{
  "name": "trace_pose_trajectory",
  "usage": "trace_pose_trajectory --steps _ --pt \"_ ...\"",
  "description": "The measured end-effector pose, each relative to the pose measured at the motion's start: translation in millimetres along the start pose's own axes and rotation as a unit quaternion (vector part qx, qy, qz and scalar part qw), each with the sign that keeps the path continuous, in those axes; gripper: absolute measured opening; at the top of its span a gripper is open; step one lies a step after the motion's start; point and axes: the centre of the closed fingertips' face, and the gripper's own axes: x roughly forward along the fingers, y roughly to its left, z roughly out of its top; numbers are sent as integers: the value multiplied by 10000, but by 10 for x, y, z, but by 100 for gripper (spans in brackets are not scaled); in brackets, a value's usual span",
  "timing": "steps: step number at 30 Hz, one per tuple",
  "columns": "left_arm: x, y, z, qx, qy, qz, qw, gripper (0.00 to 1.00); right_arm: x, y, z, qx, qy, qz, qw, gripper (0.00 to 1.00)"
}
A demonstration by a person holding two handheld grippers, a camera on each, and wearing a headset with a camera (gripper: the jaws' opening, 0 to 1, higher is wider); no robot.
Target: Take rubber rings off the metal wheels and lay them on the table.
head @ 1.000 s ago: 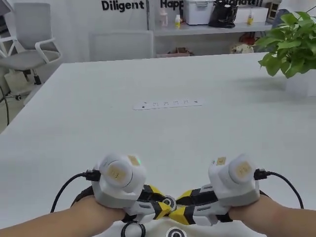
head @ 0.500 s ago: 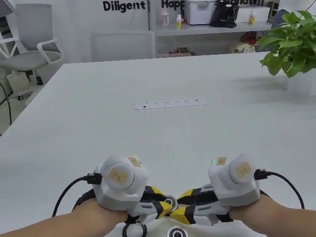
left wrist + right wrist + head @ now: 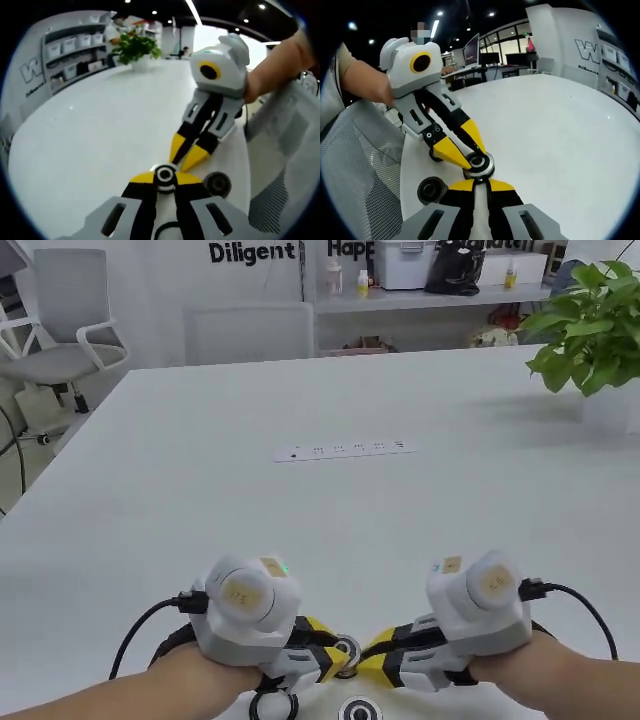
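A small metal wheel (image 3: 345,648) with a dark rubber ring on its rim is held between both grippers, low over the near edge of the table. My left gripper (image 3: 165,178) is shut on the wheel (image 3: 165,174), one yellow tip on each side. My right gripper (image 3: 477,184) is shut with its tips at the rim of the wheel (image 3: 479,163), apparently on the rubber ring. It meets the left gripper (image 3: 322,658) nose to nose. A second wheel (image 3: 358,708) wearing a black ring lies on the table just below them (image 3: 218,184) (image 3: 432,189).
A black loop (image 3: 272,705) lies under the left gripper; it may be a loose ring. The white table (image 3: 330,530) stretches ahead with a power strip (image 3: 342,450) at its middle. A potted plant (image 3: 590,325) stands at the far right and a chair (image 3: 65,330) at the far left.
Both grippers stay joined at the wheel and have sunk slightly towards the near edge. The right one has drawn a little to the right.
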Motion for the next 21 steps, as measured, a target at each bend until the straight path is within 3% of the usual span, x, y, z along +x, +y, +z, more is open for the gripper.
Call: trace_pose_trajectory --steps 11,21 --pt "-2 3 -3 83 68 7 9999 14 -7 -21 3 315 0 -59 9995 0" --pt "-26 -23 -31 130 67 -31 9999 13 -70 -108 64 854 -299 -124 9958 0"
